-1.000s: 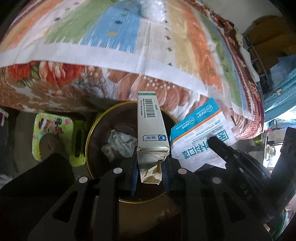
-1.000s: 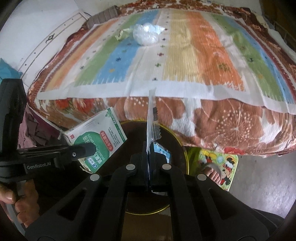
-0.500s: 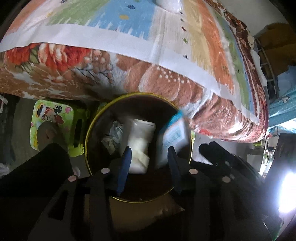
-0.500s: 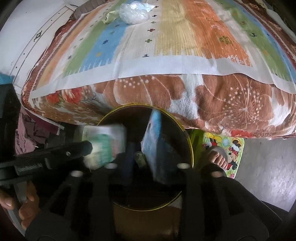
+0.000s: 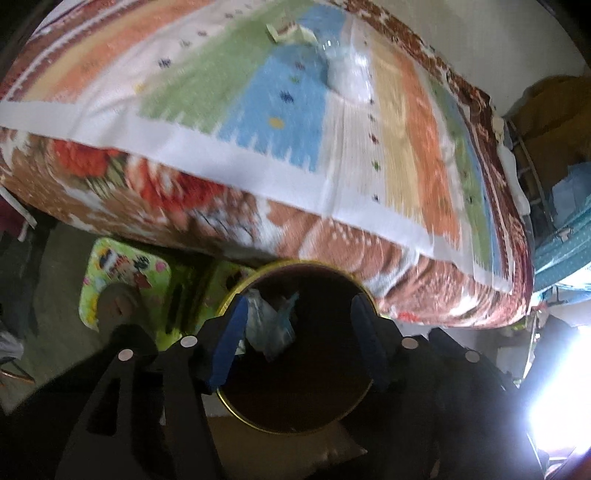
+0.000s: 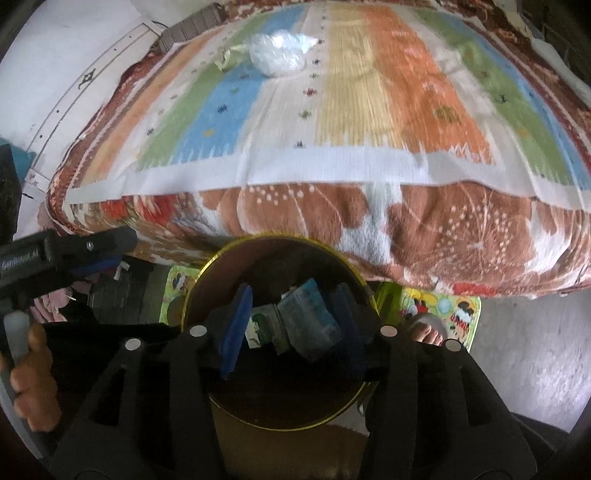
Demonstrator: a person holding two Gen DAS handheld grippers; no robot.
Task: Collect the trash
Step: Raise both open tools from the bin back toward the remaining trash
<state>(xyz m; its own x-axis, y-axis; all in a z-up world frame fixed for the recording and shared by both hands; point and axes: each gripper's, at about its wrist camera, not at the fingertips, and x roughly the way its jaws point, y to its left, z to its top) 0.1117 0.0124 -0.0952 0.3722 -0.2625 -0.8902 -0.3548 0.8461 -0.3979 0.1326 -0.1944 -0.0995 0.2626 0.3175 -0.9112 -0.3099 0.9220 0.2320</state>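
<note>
A round dark bin with a gold rim (image 5: 295, 263) (image 6: 275, 239) stands on the floor against the bed. Both grippers hang over it. My left gripper (image 5: 299, 310) is open and empty; crumpled wrappers (image 5: 269, 325) lie in the bin below it. My right gripper (image 6: 293, 301) is open and empty; a blue-and-white packet (image 6: 310, 321) and a green-and-white box (image 6: 260, 326) lie in the bin under it. On the striped bedspread lie a clear crumpled plastic bag (image 5: 347, 74) (image 6: 280, 51) and a small yellowish scrap (image 5: 291, 31) (image 6: 229, 55).
The bed with its striped cover (image 6: 351, 110) fills the upper view, its floral blanket edge (image 5: 221, 214) just behind the bin. Green cartoon slippers (image 5: 122, 269) (image 6: 443, 306) and a bare foot (image 6: 428, 328) sit beside the bin. The left gripper's arm (image 6: 66, 247) shows at left.
Both grippers opened and dropped their loads into the bin: the left its long carton, the right its blue mask packet. Both views then tilted up toward the bed.
</note>
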